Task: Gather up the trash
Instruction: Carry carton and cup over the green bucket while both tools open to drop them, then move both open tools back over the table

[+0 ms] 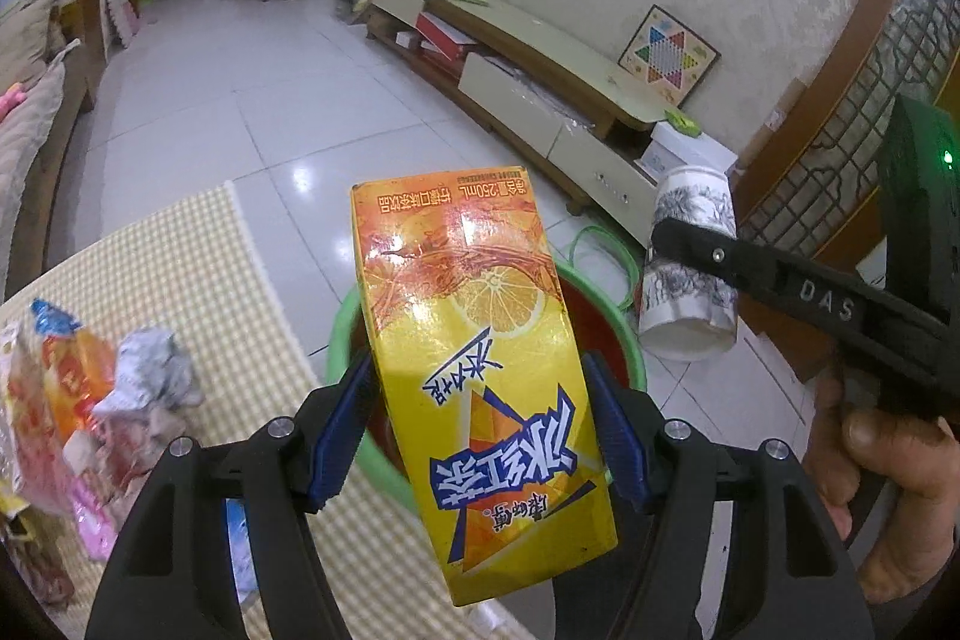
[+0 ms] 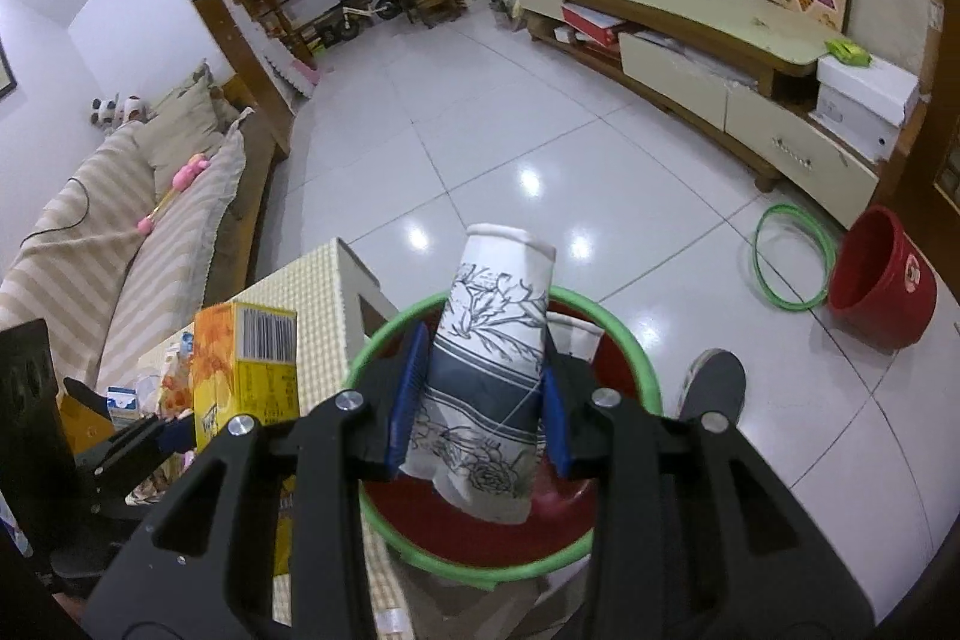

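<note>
My left gripper [image 1: 477, 430] is shut on a yellow iced-tea carton [image 1: 474, 358] and holds it over a red basin with a green rim [image 1: 342, 334]. My right gripper [image 2: 480, 400] is shut on a white paper cup with black flower drawings [image 2: 489, 358], held over the same basin [image 2: 384, 334]. The cup also shows in the left wrist view [image 1: 690, 274], right of the carton. The carton also shows in the right wrist view [image 2: 246, 370], left of the cup. Another paper cup [image 2: 573, 334] lies inside the basin.
Crumpled wrappers and paper [image 1: 90, 400] lie on the checked table cloth [image 1: 198, 274] at left. A red bucket [image 2: 882, 274] and a green hoop [image 2: 792, 256] are on the tiled floor. A TV cabinet [image 2: 708, 40] lines the right wall, a sofa [image 2: 120, 220] the left.
</note>
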